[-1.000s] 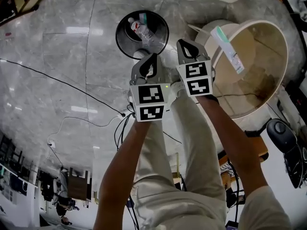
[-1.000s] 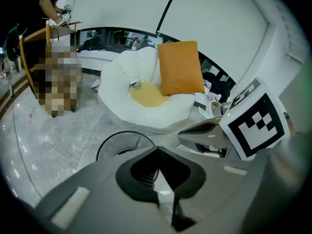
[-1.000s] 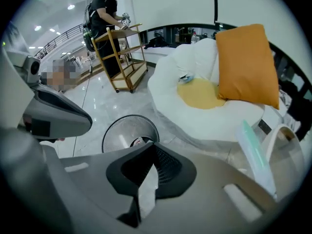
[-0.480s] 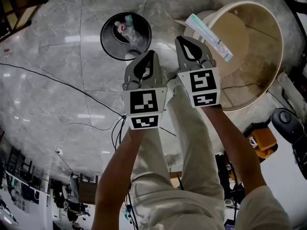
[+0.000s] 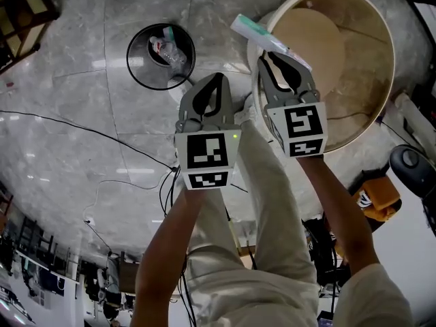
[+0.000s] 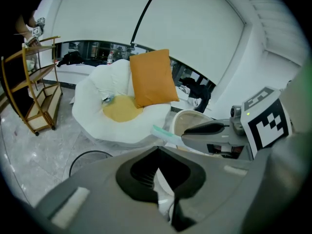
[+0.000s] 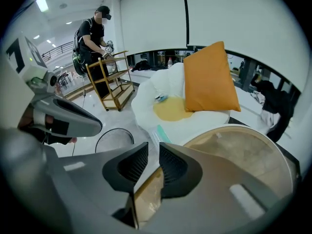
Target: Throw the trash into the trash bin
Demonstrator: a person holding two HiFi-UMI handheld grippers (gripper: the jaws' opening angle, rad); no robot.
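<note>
Black wire trash bin point(image 5: 138, 74) holding a plastic bottle point(image 5: 170, 49), teal packet point(image 5: 262, 34) lying on round table's rim point(image 5: 368, 67) just beside right gripper point(image 7: 153, 147) (jaws just opening, empty), left gripper point(image 6: 157, 151) clenching shut.

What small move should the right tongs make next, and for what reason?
Probably ease the right tongs forward over the packet and open them wider. The packet lies on the rim of the table, just beyond the tips. The tongs have just been opening, but the gap is narrow and nothing is between them. The bin stands on the floor to the left.
</note>
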